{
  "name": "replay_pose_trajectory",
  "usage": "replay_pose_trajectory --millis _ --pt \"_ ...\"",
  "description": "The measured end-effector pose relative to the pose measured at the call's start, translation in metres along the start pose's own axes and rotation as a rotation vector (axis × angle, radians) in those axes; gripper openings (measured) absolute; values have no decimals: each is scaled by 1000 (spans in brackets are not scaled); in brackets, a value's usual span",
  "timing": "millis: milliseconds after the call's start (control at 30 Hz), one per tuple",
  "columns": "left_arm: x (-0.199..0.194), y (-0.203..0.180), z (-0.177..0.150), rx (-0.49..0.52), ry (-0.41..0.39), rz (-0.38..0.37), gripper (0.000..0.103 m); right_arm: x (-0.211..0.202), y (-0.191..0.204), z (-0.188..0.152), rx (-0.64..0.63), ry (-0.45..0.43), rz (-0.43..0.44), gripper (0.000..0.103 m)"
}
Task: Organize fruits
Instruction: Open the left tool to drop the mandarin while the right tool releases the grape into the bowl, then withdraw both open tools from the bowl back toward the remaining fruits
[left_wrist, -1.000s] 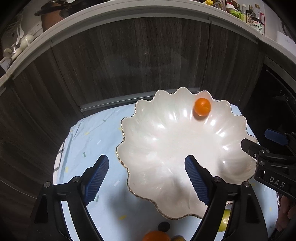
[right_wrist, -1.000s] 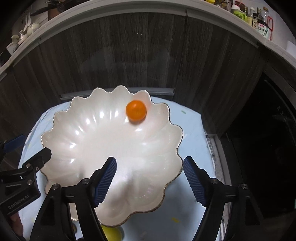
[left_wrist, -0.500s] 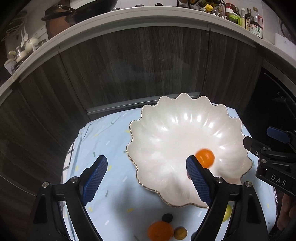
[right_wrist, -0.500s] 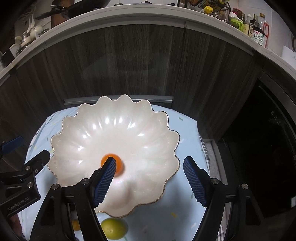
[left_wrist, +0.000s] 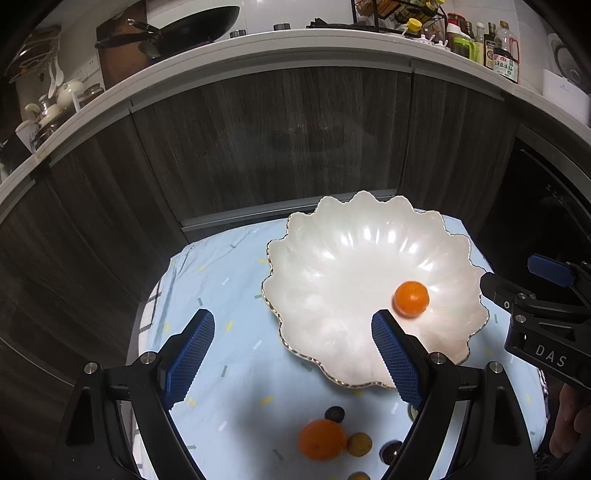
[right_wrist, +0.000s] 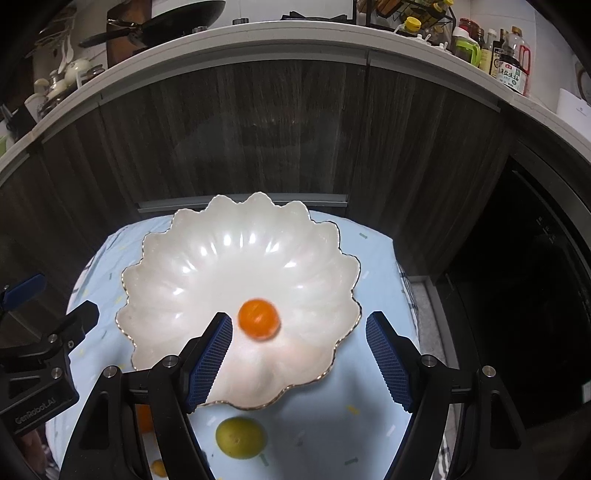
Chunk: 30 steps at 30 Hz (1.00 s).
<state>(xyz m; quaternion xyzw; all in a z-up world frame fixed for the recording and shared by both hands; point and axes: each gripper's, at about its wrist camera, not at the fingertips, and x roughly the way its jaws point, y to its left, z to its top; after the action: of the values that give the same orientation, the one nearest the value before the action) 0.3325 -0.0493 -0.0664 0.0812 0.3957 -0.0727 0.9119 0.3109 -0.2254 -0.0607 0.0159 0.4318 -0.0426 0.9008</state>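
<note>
1. Small orange (right_wrist: 258, 323) lies in the white scalloped bowl (right_wrist: 207, 266) on the worktop (left_wrist: 221, 369).
2. Left gripper (left_wrist: 291, 363) spread, holding nothing.
3. Right gripper (right_wrist: 298, 360) spread, holding nothing.

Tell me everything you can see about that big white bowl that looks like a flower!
The big white scalloped bowl looks like glossy, pearly ceramic, with wavy petal-like edges and a thin gold line along the rim. Ribs run from the rim toward its middle. It sits upright on the pale blue patterned tablecloth. Inside lies just one small round orange fruit, slightly blurred, resting on the bowl's floor. Neither gripper touches the bowl.
</note>
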Motion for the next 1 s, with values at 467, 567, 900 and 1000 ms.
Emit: replay_pose_trajectory --millis 467,567,900,1000 --pt "-16 2 -25 3 18 3 87 -17 6 -18 -21 -12 -4 76" --pt "-18 3 -31 6 22 5 87 -18 8 -23 -20 -5 1 76" --pt "-30 3 -45 12 19 25 87 -25 9 -39 -26 8 14 76" --pt "-32 2 -52 16 24 24 87 -26 10 -45 -30 14 19 76"
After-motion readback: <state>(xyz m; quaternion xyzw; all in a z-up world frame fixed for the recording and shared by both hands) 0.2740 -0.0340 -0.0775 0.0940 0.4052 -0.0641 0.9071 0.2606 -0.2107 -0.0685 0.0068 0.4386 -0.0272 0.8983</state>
